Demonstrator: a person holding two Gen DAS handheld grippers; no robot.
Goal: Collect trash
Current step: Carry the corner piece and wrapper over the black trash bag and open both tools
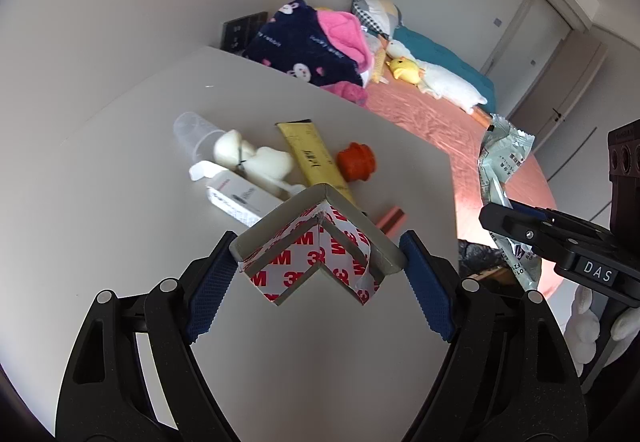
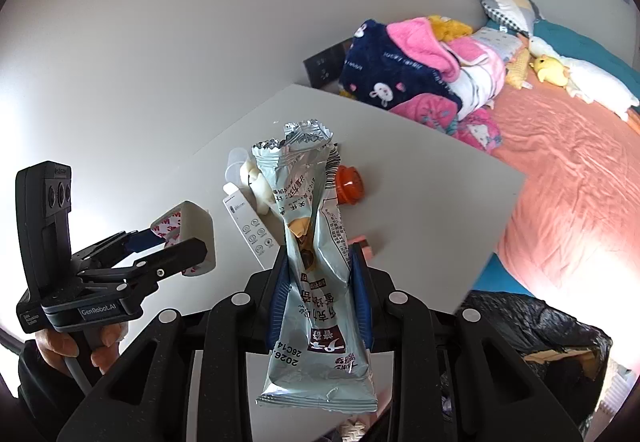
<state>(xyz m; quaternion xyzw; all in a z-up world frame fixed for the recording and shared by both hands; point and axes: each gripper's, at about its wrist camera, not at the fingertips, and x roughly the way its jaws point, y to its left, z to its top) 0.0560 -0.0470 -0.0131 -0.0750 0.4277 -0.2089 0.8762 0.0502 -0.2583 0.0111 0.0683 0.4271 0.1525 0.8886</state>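
My left gripper (image 1: 318,268) is shut on a grey corner guard with 3M backing paper (image 1: 316,246) and holds it above the white table (image 1: 120,182); it also shows in the right wrist view (image 2: 188,238). My right gripper (image 2: 320,290) is shut on a pale green snack wrapper (image 2: 316,266), held upright above the table's near edge; the wrapper also shows in the left wrist view (image 1: 506,178). A black trash bag (image 2: 536,326) sits open below the table's right edge.
On the table lie a clear plastic cup (image 1: 192,134), a cream-coloured lump (image 1: 256,158), a white box (image 1: 240,198), a yellow box (image 1: 316,158), an orange cap (image 1: 356,160) and a pink piece (image 1: 394,220). A bed (image 2: 560,182) with blankets and plush toys is behind.
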